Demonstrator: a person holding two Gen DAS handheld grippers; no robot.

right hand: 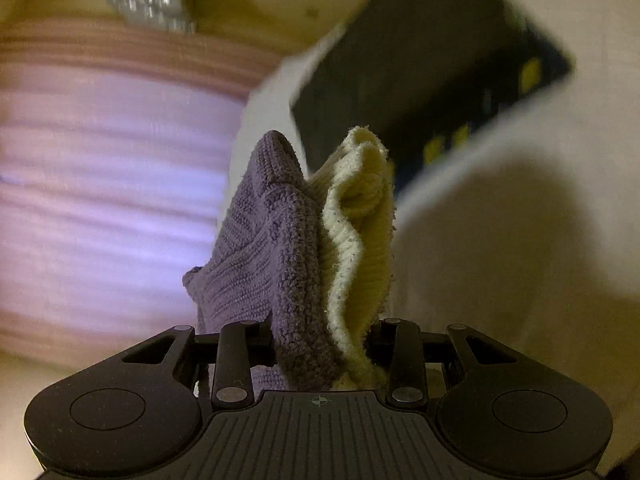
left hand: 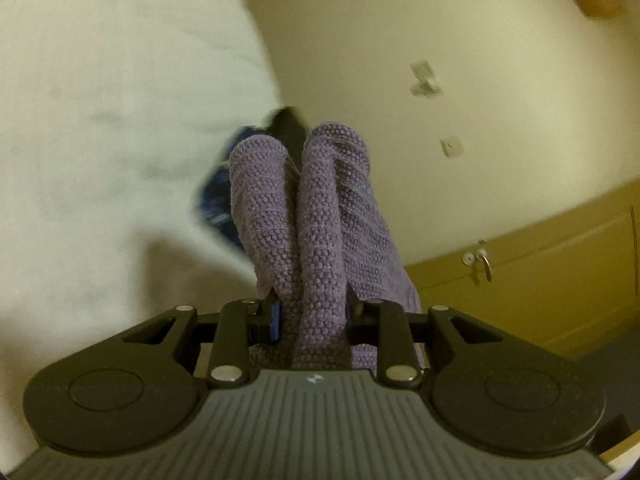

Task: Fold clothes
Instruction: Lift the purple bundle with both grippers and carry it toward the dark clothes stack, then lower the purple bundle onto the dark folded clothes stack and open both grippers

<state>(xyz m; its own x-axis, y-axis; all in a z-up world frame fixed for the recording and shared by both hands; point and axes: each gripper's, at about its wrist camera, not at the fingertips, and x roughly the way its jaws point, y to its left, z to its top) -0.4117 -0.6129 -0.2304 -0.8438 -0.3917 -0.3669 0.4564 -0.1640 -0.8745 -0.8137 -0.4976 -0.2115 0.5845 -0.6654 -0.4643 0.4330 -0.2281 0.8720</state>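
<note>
Left tool (left hand: 312, 316) nearest: jaws partly closed, clamped on a purple knit garment (left hand: 320, 220) that bunches in 2 folds straight out from the pads. Right tool (right hand: 320, 344) also clamped, gripping purple knit (right hand: 264, 248) plus a cream ribbed layer (right hand: 360, 232) of it. Garment is lifted, resting on nothing visible. Blurred white fabric (left hand: 100, 140) left of the left tool; cream wall (left hand: 440, 20), yellow cabinet (left hand: 560, 272) with key behind. Dark blue panel (right hand: 420, 80) beyond the right tool.

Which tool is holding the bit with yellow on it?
The right tool: it pinches purple knit with pale yellow ribbing. The left tool grips only purple cloth.
</note>
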